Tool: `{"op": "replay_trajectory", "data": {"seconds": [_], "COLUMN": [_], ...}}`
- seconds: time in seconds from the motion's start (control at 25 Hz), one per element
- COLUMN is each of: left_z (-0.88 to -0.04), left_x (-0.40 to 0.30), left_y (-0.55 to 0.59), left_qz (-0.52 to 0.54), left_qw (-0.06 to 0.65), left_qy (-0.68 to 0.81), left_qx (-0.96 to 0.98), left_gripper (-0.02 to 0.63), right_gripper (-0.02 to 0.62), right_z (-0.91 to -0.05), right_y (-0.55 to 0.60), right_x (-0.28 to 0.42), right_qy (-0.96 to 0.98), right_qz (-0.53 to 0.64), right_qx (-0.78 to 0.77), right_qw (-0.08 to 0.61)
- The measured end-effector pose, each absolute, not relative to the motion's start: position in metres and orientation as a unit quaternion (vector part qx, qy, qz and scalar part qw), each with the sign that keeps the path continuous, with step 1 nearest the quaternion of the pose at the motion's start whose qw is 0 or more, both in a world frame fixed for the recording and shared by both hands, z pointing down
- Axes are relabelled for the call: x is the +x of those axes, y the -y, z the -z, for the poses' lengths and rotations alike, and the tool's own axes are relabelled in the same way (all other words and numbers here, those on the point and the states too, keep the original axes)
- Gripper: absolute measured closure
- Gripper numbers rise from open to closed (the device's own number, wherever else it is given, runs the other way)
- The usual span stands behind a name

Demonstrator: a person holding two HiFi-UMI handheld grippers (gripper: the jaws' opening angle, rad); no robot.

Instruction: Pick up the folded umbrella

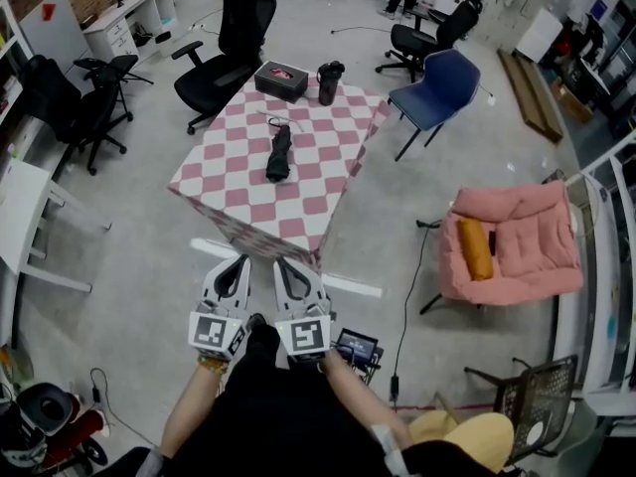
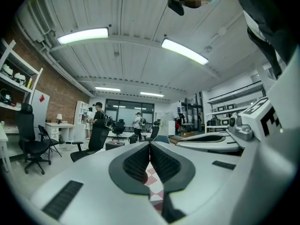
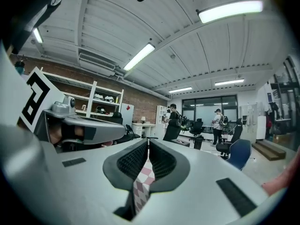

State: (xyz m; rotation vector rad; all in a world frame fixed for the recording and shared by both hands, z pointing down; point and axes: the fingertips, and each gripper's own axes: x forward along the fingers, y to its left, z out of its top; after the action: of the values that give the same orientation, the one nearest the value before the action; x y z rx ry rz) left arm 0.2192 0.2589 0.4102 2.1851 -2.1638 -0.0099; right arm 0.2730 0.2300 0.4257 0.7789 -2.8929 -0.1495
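A black folded umbrella [image 1: 279, 154] lies in the middle of the table with the pink-and-white checked cloth [image 1: 229, 192]. My left gripper [image 1: 238, 259] and right gripper [image 1: 282, 262] hang side by side just short of the table's near corner, well apart from the umbrella. Both are shut with nothing between the jaws. In the left gripper view the left gripper [image 2: 149, 145] shows its dark pads [image 2: 136, 162] meeting at the tip, with checked cloth [image 2: 153, 181] seen through the gap behind. The right gripper [image 3: 148, 142] looks the same in the right gripper view.
On the table's far edge stand a black box [image 1: 280, 79] and a dark bottle [image 1: 329, 82]. Black office chairs [image 1: 227, 63] and a blue chair [image 1: 437, 87] ring the table. A pink armchair [image 1: 512, 241] stands to the right. A white board [image 1: 343, 283] lies on the floor.
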Motion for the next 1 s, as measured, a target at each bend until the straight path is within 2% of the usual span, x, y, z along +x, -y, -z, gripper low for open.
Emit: {"op": "replay_trajectory", "data": {"seconds": [0.52,1.0], "left_z": [-0.430,-0.457], "left_x": [0.108,0.043], "left_y": [-0.217,-0.126], "left_qz": [0.004,-0.023], "left_qw": [0.047,0.063], "left_qy": [0.658,0.657], "left_qx": [0.752,0.751], "left_gripper": [0.592,0.592], "right_gripper": [0.578,0.577], "right_z": [-0.433,-0.454], "right_y": [-0.196,-0.105], "right_x": [0.160,0.102], "right_qy": [0.949,0.946], "right_qz": [0.057,0.063], "right_qx": [0.295,0.295], "right_qw": [0.096,0.115]}}
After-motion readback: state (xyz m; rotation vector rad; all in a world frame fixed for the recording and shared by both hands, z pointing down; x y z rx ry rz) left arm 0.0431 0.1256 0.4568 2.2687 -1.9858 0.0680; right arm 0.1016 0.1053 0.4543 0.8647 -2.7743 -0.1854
